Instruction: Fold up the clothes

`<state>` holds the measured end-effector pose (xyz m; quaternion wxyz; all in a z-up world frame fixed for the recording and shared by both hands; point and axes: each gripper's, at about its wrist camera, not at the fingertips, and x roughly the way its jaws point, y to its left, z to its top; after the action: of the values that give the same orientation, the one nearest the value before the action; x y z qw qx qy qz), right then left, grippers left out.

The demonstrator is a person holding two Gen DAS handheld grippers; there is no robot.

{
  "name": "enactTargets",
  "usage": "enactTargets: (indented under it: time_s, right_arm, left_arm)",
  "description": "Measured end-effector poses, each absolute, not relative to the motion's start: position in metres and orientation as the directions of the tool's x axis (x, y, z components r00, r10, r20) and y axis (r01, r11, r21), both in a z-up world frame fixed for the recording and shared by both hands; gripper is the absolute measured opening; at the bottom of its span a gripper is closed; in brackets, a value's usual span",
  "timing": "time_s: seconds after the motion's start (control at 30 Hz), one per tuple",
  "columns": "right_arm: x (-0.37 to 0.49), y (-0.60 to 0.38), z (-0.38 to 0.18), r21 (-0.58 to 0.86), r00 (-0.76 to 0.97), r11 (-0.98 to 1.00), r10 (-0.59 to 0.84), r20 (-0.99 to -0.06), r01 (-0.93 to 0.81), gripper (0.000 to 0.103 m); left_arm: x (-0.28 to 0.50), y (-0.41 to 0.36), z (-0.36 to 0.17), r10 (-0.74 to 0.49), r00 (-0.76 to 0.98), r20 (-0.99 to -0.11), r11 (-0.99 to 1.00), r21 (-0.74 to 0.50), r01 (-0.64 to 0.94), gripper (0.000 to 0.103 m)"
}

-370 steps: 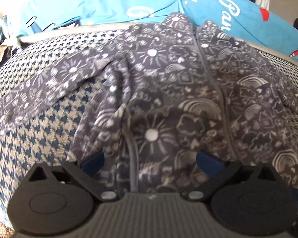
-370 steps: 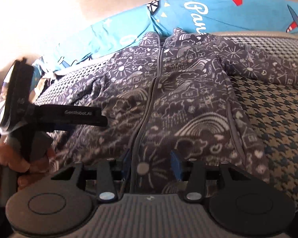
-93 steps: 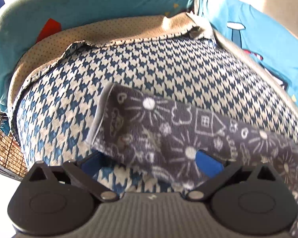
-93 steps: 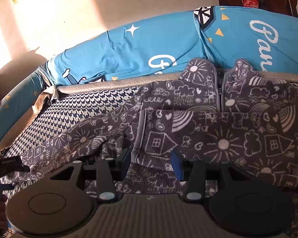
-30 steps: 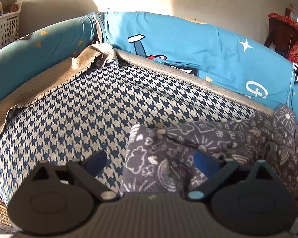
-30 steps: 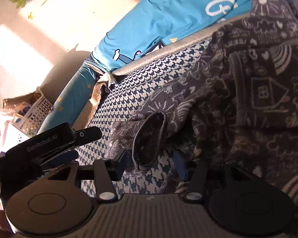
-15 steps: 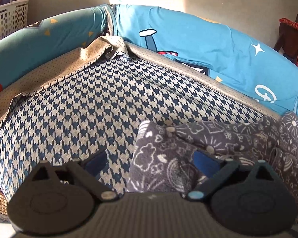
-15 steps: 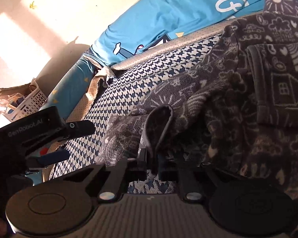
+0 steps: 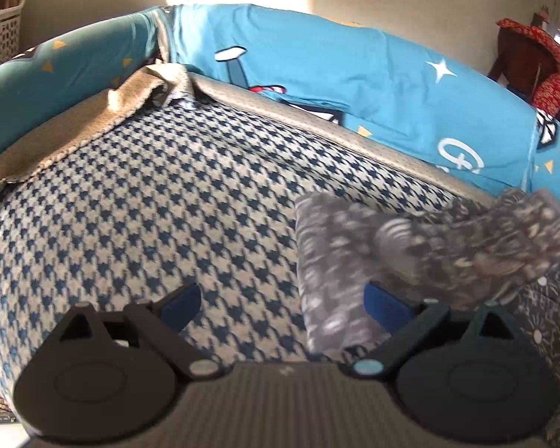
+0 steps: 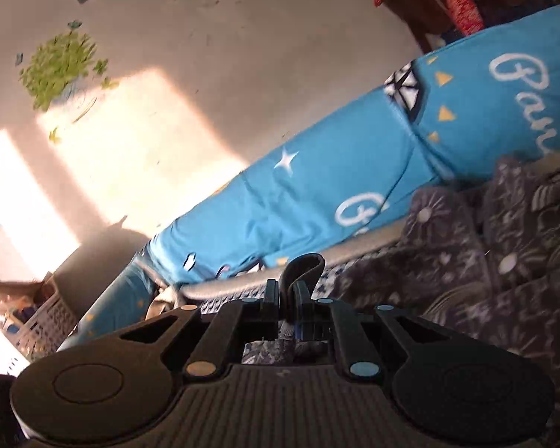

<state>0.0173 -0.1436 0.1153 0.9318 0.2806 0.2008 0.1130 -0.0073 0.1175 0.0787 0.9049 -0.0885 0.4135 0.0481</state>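
The right hand-held gripper (image 10: 287, 308) is clenched on the jacket's cuff (image 10: 304, 265); the sleeve (image 9: 410, 246) stretches rightward past the released left hand-held gripper (image 9: 282, 304).

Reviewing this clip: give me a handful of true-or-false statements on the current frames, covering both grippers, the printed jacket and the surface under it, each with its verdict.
1. The right gripper is shut on the jacket's sleeve cuff. True.
2. The left gripper grips the jacket. False: its jaws stand wide open, and the sleeve only passes in front of one finger.
3. The jacket lies on a blue and cream houndstooth cover. True.
4. The cushions behind the cover are plain red. False: they are bright blue with printed stars and lettering.
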Motion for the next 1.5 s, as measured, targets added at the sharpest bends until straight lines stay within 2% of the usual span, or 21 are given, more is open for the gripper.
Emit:
enactTargets:
  time_s: [0.3,0.47,0.73,0.83,0.9,1.13,1.27,1.4,1.43,1.47,1.5]
  right_arm:
    - [-0.025,-0.241,0.148,0.505,0.957,0.858,0.06,-0.285,0.096,0.008]
    - [-0.046,-0.275,0.144,0.461,0.936,0.87,-0.004,-0.353,0.177,0.008]
    - [-0.037,-0.278,0.109,0.558,0.879,0.812,0.132,-0.459,0.169,0.011]
    - [-0.026,-0.265,0.099,0.561,0.851,0.814,0.183,-0.492,0.149,0.022]
    - [-0.02,-0.257,0.093,0.558,0.836,0.818,0.205,-0.509,0.139,0.035]
    - [0.003,-0.249,0.069,0.528,0.784,0.827,0.191,-0.59,0.196,0.043]
    - [0.014,-0.246,0.056,0.522,0.762,0.822,0.185,-0.621,0.226,0.044]
    - [0.021,-0.238,0.05,0.533,0.764,0.82,0.204,-0.612,0.208,0.042]
    - [0.021,-0.236,0.05,0.529,0.765,0.824,0.205,-0.61,0.201,0.037]
    - [0.021,-0.233,0.05,0.524,0.767,0.829,0.206,-0.608,0.193,0.021]
    - [0.021,-0.231,0.051,0.518,0.768,0.834,0.205,-0.607,0.187,0.011]
  left_arm:
    - [-0.007,0.068,0.071,-0.057,0.629,-0.776,0.995,-0.098,-0.03,0.099]
    - [-0.006,0.051,0.062,-0.058,0.608,-0.792,0.996,-0.084,-0.014,0.1]
    - [-0.003,0.039,0.054,-0.038,0.592,-0.805,0.997,-0.07,-0.031,0.1]
    - [-0.001,0.037,0.052,-0.027,0.585,-0.81,0.997,-0.064,-0.043,0.1]
    - [0.0,0.037,0.051,-0.021,0.578,-0.816,0.997,-0.059,-0.047,0.1]
    - [0.0,0.039,0.048,-0.028,0.562,-0.826,0.996,-0.071,-0.055,0.1]
    - [0.0,0.039,0.046,-0.031,0.553,-0.833,0.996,-0.072,-0.054,0.1]
    - [0.001,0.042,0.044,-0.025,0.548,-0.836,0.995,-0.072,-0.064,0.1]
    - [0.002,0.043,0.044,-0.023,0.547,-0.837,0.995,-0.072,-0.068,0.1]
    - [0.002,0.044,0.043,-0.022,0.545,-0.838,0.995,-0.072,-0.071,0.1]
    - [0.003,0.045,0.043,-0.021,0.542,-0.84,0.995,-0.072,-0.073,0.1]
